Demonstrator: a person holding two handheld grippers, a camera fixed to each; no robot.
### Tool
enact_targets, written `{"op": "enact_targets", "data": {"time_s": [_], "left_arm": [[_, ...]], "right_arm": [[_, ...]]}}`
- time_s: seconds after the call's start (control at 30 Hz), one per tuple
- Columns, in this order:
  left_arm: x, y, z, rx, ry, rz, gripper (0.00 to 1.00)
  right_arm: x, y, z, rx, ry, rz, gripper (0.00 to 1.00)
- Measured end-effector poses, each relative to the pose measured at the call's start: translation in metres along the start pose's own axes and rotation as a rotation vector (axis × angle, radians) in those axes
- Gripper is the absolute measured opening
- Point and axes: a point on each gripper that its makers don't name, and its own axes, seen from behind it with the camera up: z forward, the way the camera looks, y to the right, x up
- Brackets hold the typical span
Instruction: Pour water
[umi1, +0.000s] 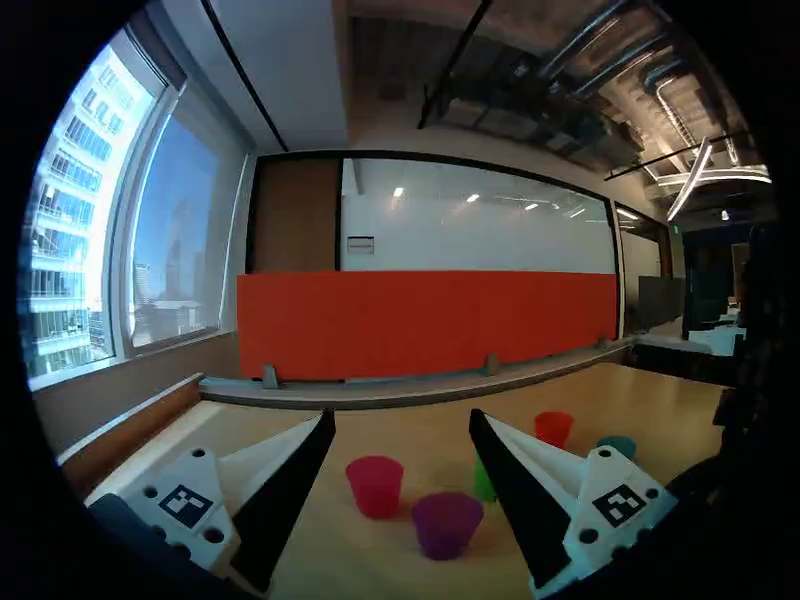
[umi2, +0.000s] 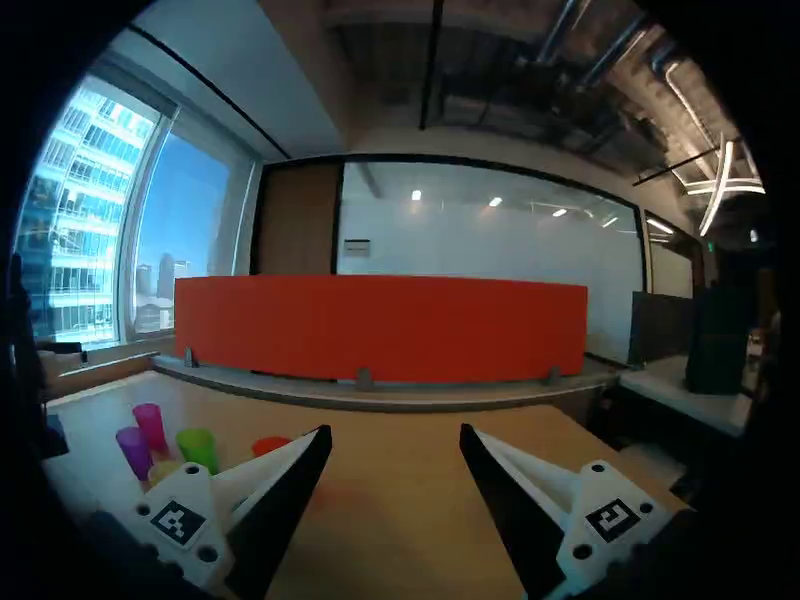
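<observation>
So it's a light wooden table (umi1: 420, 435) with a smooth top. Five small cups stand upright on it in a loose bunch. The pink translucent plastic cup (umi1: 375, 485) and purple translucent plastic cup (umi1: 446, 523) are nearest the near edge, just beside each other. The green plastic cup (umi1: 484, 484) is behind them, half hidden. The red-orange plastic cup (umi1: 553, 428) and teal plastic cup (umi1: 617, 446) stand further back. A grey rail (umi1: 400, 390) runs along the far edge, with an orange-red panel (umi1: 430, 320) standing on it.

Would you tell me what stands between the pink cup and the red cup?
In the left gripper view, a green cup, partly behind a finger of the left gripper.
</observation>
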Motion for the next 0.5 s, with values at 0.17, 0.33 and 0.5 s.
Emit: {"op": "enact_targets", "data": {"time_s": [0.17,0.33,0.5], "left_arm": [[0.04,0.009,0.006,-0.044,0.017,-0.004,1.0],[0.073,0.015,0.011,-0.087,0.016,-0.021,1.0],[0.092,0.022,0.016,-0.132,0.02,-0.041,1.0]], "right_arm": [[0.014,-0.007,0.003,0.019,-0.009,0.021,0.99],[0.036,-0.009,0.004,0.032,-0.002,0.02,0.99],[0.049,-0.013,0.002,0.048,0.011,0.0,0.99]]}}
